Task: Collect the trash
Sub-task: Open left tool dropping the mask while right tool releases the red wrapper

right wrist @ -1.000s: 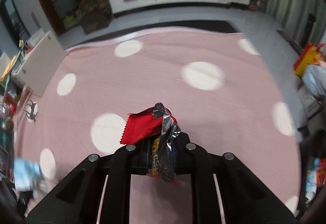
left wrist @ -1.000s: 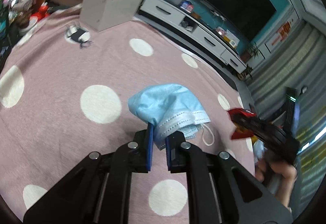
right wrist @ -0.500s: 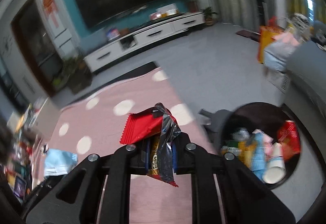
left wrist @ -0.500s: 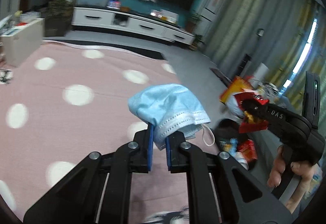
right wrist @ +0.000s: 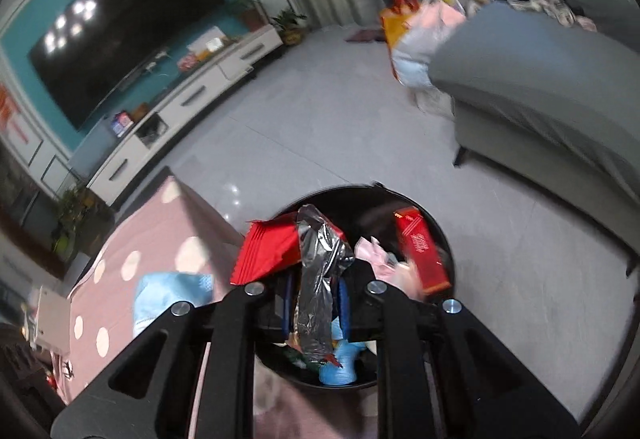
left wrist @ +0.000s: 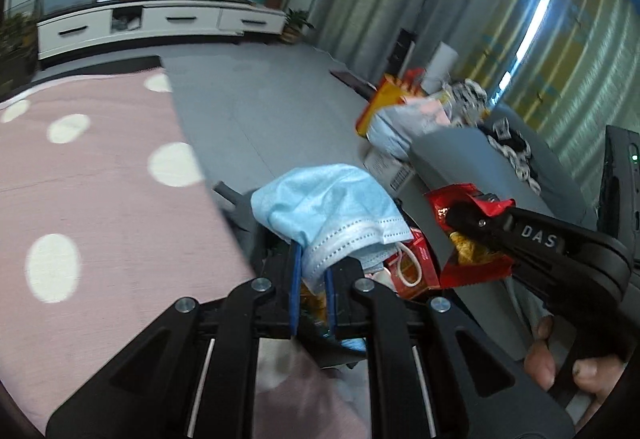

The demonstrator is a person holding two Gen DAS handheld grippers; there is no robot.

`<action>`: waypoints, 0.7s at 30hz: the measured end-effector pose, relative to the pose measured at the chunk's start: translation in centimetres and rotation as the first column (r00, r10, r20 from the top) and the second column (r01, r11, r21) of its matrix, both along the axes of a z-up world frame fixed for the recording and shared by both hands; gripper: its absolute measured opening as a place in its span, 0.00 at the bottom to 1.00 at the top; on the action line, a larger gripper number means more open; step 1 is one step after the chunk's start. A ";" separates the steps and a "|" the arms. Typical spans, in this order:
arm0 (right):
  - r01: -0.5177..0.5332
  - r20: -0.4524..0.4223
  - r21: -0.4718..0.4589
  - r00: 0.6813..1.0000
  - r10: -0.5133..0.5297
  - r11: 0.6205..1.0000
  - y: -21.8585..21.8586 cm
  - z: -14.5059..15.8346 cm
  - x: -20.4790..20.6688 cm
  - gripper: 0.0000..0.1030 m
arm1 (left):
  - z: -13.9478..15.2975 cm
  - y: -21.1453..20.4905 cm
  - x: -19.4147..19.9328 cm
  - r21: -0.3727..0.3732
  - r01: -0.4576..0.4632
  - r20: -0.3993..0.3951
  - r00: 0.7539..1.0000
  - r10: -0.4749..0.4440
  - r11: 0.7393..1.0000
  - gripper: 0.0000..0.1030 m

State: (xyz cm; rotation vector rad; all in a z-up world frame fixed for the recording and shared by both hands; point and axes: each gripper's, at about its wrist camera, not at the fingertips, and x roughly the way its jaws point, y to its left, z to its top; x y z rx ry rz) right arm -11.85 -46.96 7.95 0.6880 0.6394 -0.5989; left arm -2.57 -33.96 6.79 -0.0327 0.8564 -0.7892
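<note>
The left gripper (left wrist: 310,289) pinches a soft, light face mask (left wrist: 332,211) by its folded edge over the trash bin (right wrist: 444,239). The right gripper (right wrist: 316,303) pinches a crinkly, slippery-looking snack wrapper (right wrist: 316,259) at mid-length; both should drop freely.

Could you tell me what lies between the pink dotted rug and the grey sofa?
In the right wrist view, the black trash bin of wrappers stands on bare grey floor between rug and sofa.
</note>
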 end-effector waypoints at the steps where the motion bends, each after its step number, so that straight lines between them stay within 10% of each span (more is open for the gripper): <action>1: 0.014 -0.003 0.014 1.000 -0.014 1.000 -0.4 -0.4 -0.3 0.18 | -0.4 -0.7 0.1 0.007 0.011 -0.004 1.000 -0.011 1.000 0.11; 4: 0.056 -0.011 0.042 0.998 -0.055 0.998 -1.6 -1.2 -1.5 0.22 | -1.3 -2.5 0.3 0.029 0.040 -0.013 0.999 -0.039 0.999 0.11; 8: 0.058 -0.016 0.066 0.998 -0.057 0.996 -2.1 -1.4 -2.0 0.55 | -1.7 -3.6 0.1 0.018 0.062 -0.032 0.998 -0.061 0.998 0.61; 12: 0.074 0.021 0.064 0.997 -0.075 0.995 -1.9 -0.6 -3.1 0.71 | -1.2 -3.5 -0.7 0.007 0.083 -0.008 0.997 -0.083 0.997 0.86; 21: 0.114 0.041 0.005 0.993 -0.114 0.994 -1.7 1.4 -4.4 0.84 | 1.6 -1.6 -1.8 0.020 0.084 0.067 0.994 -0.085 0.996 0.97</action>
